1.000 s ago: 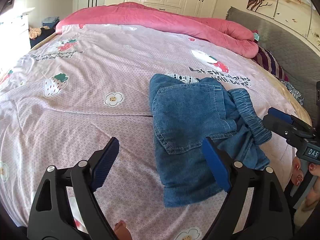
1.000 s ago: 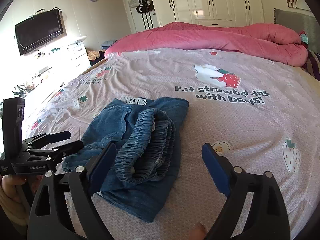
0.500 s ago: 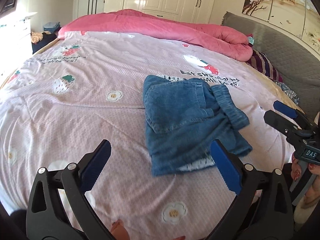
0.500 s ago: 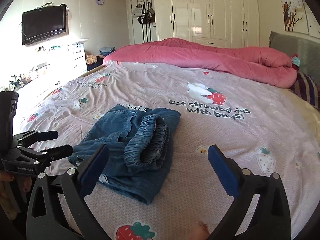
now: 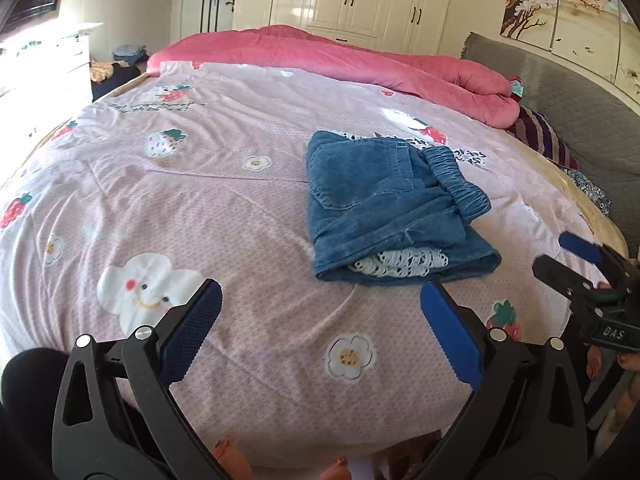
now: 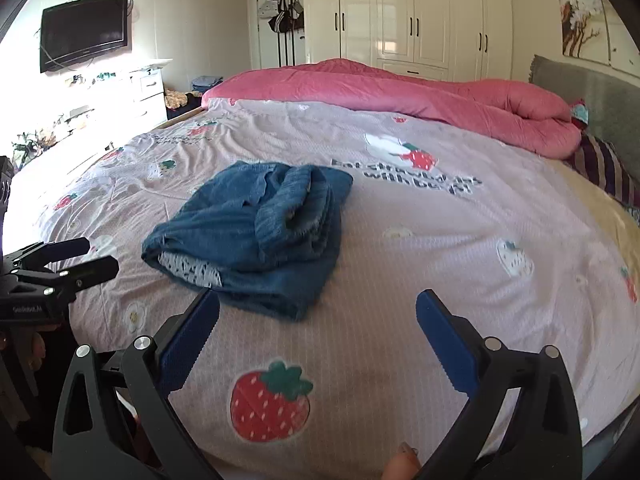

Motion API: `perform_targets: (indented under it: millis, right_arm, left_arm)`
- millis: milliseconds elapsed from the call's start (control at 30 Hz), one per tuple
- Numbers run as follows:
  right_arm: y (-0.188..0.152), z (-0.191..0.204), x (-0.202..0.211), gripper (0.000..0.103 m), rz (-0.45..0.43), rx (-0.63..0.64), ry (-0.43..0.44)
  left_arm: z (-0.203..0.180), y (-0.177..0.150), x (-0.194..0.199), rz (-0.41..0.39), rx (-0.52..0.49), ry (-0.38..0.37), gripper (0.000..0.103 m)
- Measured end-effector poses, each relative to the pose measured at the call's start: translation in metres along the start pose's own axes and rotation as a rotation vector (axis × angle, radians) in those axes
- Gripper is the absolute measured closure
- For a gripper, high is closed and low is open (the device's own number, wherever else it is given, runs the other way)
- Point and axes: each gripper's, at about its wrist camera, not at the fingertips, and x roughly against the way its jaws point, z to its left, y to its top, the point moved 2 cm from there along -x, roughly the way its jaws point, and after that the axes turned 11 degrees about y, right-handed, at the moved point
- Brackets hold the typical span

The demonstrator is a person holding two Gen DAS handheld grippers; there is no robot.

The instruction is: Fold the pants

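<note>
The blue denim pants [image 5: 384, 208] lie folded in a compact bundle on the pink strawberry-print bedspread [image 5: 192, 208], elastic waistband on top and white lace trim showing at the near edge. The right wrist view has the same pants [image 6: 256, 236] ahead and to the left. My left gripper [image 5: 320, 316] stands open just short of the bundle's near edge, nothing between its blue pads. My right gripper [image 6: 318, 320] is open too, above the bedspread [image 6: 440, 264] in front of the bundle, empty. Each gripper appears at the edge of the other's view, apart from the pants.
A rolled pink duvet [image 5: 360, 60] runs along the bed's far side. A grey headboard [image 5: 568, 96] and striped pillow [image 5: 540, 140] are at the right. White wardrobes [image 6: 420, 16], a wall television [image 6: 84, 32] and a white dresser [image 6: 148, 92] stand beyond.
Both grippers have drawn back from the folded pants toward the near edge of the bed, and their jaws have widened. The pants stay lying where they were.
</note>
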Motion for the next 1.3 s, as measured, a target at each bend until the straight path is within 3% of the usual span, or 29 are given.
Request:
perform_targets:
  millis: [433, 1300]
  right_arm:
    - [-0.025, 0.006, -0.006, 0.005, 0.023, -0.052, 0.031]
    - [-0.028, 0.006, -0.014, 0.005, 0.034, -0.035, 0.017]
  left_arm:
    - [-0.005, -0.03, -0.004, 0.055, -0.022, -0.016, 0.009]
    - [-0.001, -0.031, -0.012, 0.074, -0.001, 0.002, 0.009]
